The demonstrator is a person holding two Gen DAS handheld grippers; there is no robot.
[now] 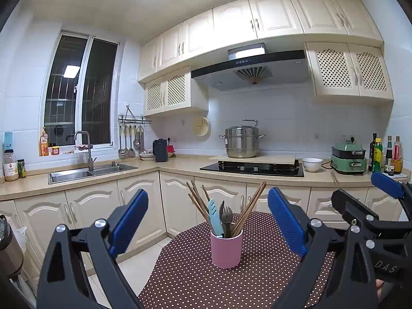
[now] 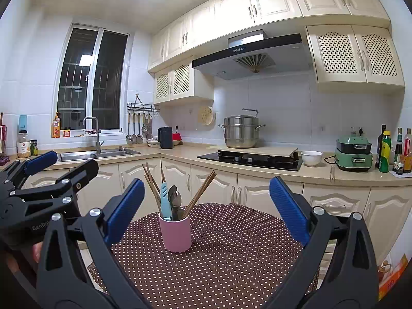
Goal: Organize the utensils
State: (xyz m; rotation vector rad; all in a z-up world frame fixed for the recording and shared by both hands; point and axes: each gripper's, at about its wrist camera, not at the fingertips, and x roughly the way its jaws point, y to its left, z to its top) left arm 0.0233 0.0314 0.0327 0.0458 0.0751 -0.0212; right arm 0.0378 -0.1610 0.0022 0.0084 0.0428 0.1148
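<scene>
Left gripper: held above the near edge of the table, its 2 blue-padded fingers spread wide with nothing between them; the cup shows in the gap, farther along the table, not touched
Right gripper: also raised over the near side of the table, fingers spread wide and empty; it sits just beside the left gripper, whose black frame shows at the left edge of the right wrist view
Pink cup: stands upright on the table, nearer the far side, apart from both grippers
Chopsticks: several brown wooden sticks stand in the cup, one bunch leaning left and another leaning right, tips fanned above the rim
Light blue spatula: slotted, stands in the cup at its left side, leaning slightly left
Metal cutlery: a fork and a spoon stand in the middle of the cup between the chopstick bunches; the exact count of pieces I cannot tell
Table: covered with a brown cloth with white polka dots; the cup is the only thing seen on it
Counter: beige, L-shaped behind the table, carrying a steel sink, a black hob with a steel steamer pot on a board, a white bowl, a green cooker and bottles at the right end
</scene>
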